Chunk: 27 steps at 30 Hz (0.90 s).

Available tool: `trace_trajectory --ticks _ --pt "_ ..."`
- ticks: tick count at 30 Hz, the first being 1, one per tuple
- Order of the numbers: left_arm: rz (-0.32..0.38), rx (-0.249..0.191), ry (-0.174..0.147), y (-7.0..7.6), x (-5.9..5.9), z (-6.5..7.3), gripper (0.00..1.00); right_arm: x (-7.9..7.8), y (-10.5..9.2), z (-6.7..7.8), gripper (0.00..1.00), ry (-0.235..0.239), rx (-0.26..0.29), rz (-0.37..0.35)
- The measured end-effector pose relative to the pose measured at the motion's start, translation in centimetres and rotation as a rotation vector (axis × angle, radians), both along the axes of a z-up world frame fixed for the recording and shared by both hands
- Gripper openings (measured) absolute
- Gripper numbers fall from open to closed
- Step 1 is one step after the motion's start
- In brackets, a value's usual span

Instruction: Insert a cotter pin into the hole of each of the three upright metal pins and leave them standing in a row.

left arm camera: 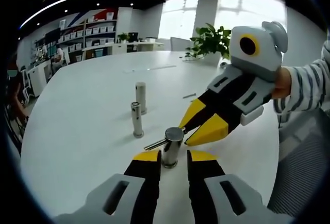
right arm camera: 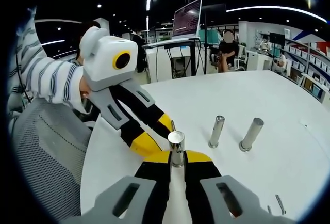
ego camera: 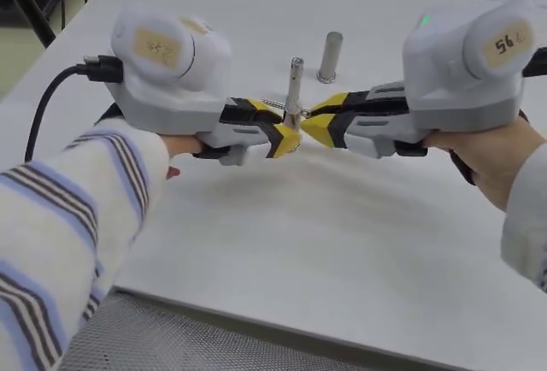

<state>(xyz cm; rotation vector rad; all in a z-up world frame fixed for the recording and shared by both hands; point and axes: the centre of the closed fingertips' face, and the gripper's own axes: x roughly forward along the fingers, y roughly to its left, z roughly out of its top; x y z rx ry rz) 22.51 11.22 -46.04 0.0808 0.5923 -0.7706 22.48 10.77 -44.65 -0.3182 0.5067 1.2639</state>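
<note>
Cotter pin (left arm camera: 154, 143) sits through metal pin (left arm camera: 172, 145), seemingly clamped between left gripper (left arm camera: 167, 156) jaws.

head view: above, looking down at bench (ego camera: 256, 243) | gripper views: close, low, facing each other | shared: pin (left arm camera: 172, 144)

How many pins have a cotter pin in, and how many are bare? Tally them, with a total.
With cotter pin: 1 pin
Bare: 2 pins
Total: 3
</note>
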Motion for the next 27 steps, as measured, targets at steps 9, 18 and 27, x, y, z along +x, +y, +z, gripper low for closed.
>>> trace_trajectory --ticks 9,18,27 --pt "-0.079 0.064 0.024 1.2 -2.1 -0.2 0.41 0.3 1.1 -1.2 0.14 0.018 0.019 -0.007" --pt "-0.123 0.103 0.004 2.5 -3.7 0.6 0.65 0.3 2.1 -2.3 0.16 0.025 0.015 0.001" --pt "-0.115 0.077 -0.01 2.2 -4.1 1.5 0.88 0.2 2.6 -3.1 0.15 0.008 0.001 0.013"
